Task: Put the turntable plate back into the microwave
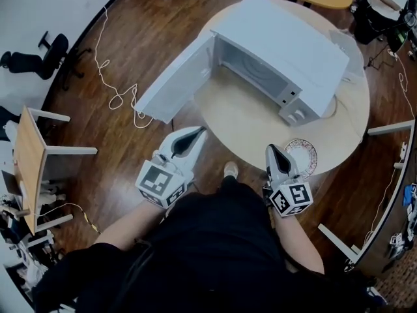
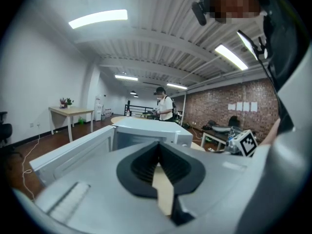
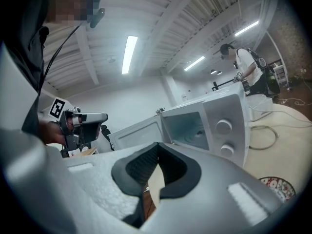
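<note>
Cord (image 1: 112,77) snakes over the wood floor (image 1: 130,38) at the far left. Next comes the left tongs (image 1: 201,130), held low in front of the person, short of the round bench (image 1: 251,126) and pointing at the microwave door (image 1: 171,83). In the left gripper view the left tongs (image 2: 157,145) are closed, tips meeting with nothing between them. The door hangs wide open to the left of the white microwave (image 1: 287,54), which sits on the bench with its cavity facing the person. Right of the cavity are two round knobs (image 3: 225,138). The right tongs (image 1: 269,149) reach over the bench's near edge, and in the right gripper view the right tongs (image 3: 157,145) are likewise shut on nothing. The plate (image 1: 303,156), patterned round its rim, lies flat on the bench outside the microwave. It is just to the right of the right tongs and near the front right corner of the microwave.
</note>
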Demonstrator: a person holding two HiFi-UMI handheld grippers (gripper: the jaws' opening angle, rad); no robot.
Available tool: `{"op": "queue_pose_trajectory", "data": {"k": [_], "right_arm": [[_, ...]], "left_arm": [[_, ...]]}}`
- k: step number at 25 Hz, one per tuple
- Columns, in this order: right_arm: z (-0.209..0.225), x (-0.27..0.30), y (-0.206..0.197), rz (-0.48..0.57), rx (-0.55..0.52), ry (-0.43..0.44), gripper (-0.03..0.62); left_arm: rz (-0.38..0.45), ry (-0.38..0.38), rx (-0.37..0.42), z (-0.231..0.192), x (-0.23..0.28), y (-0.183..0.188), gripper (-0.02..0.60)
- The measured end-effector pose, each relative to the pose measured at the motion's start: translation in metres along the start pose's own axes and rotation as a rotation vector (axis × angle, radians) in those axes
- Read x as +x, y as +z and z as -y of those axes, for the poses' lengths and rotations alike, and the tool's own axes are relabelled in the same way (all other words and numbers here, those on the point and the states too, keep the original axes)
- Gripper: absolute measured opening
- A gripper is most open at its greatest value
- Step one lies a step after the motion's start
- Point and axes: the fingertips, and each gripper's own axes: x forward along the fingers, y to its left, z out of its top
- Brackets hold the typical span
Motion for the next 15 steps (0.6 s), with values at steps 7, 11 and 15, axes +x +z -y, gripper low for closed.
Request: {"op": "queue_pose_trajectory", "data": {"k": [7, 11, 15], "right_arm": [[0.013, 0.03, 0.019, 0.018, -0.009, 0.054, 0.002], [0.021, 0.039, 0.019, 0.013, -0.008, 0.065, 0.002], [0.021, 0.043, 0.015, 0.004, 0.006, 0.063, 0.002]], "left_arm": [[0.019, 0.065, 0.011, -0.019, 0.008, 0.014, 0.006], [0.035, 0.086, 0.021, -0.026, 0.014, 0.022, 0.006], [0.031, 0.094, 0.041, -0.032, 0.016, 0.025, 0.006]]}}
